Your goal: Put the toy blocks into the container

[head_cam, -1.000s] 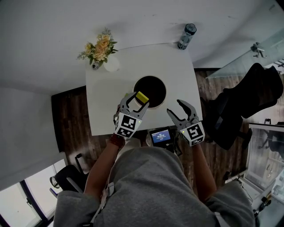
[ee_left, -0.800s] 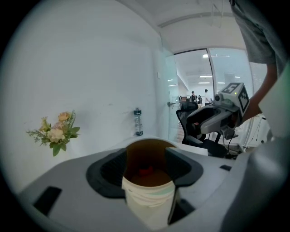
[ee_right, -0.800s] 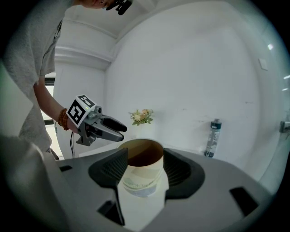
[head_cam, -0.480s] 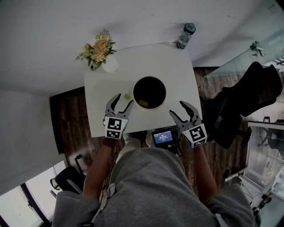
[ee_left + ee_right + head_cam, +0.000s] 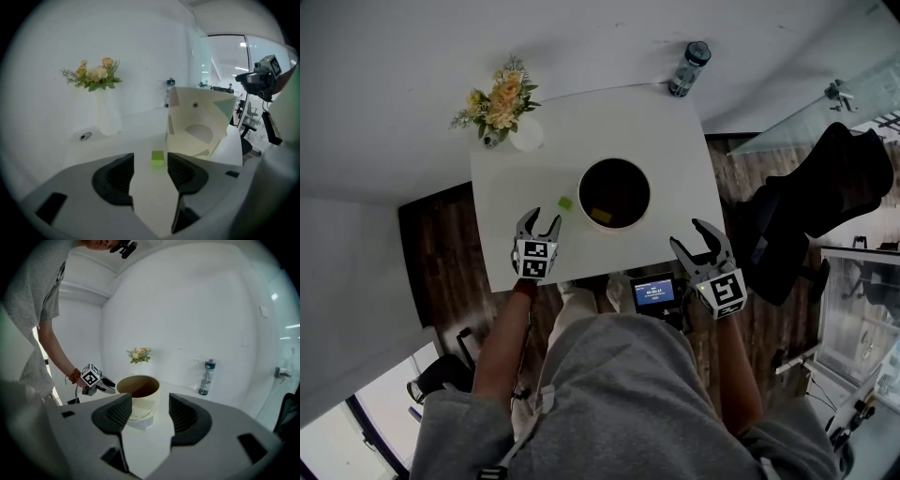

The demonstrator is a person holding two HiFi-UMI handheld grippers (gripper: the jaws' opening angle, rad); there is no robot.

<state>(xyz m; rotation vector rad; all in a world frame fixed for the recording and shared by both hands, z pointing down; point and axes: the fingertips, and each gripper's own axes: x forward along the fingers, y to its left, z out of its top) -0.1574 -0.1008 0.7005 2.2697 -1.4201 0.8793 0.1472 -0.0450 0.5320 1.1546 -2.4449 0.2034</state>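
A round cream container (image 5: 630,220) with a dark inside stands mid-table, and a yellow block (image 5: 601,216) lies in it. A small green block (image 5: 565,202) rests on the white table (image 5: 666,141) just left of the container. My left gripper (image 5: 539,223) hovers near the table's front edge, pointing at this green block (image 5: 158,158). Its jaws are closing, and the block sits just beyond the tips, untouched. In the left gripper view the container (image 5: 201,129) is right of the block. My right gripper (image 5: 694,239) hangs open and empty at the front right, facing the container (image 5: 139,397).
A white vase with flowers (image 5: 499,105) stands at the table's far left corner and a bottle (image 5: 687,66) at the far right. A small device with a lit screen (image 5: 654,292) sits below the front edge. A dark office chair (image 5: 825,206) is off to the right.
The left gripper let the yellow block go into the container, then drew back left to face the green block. The right gripper slid slightly toward me.
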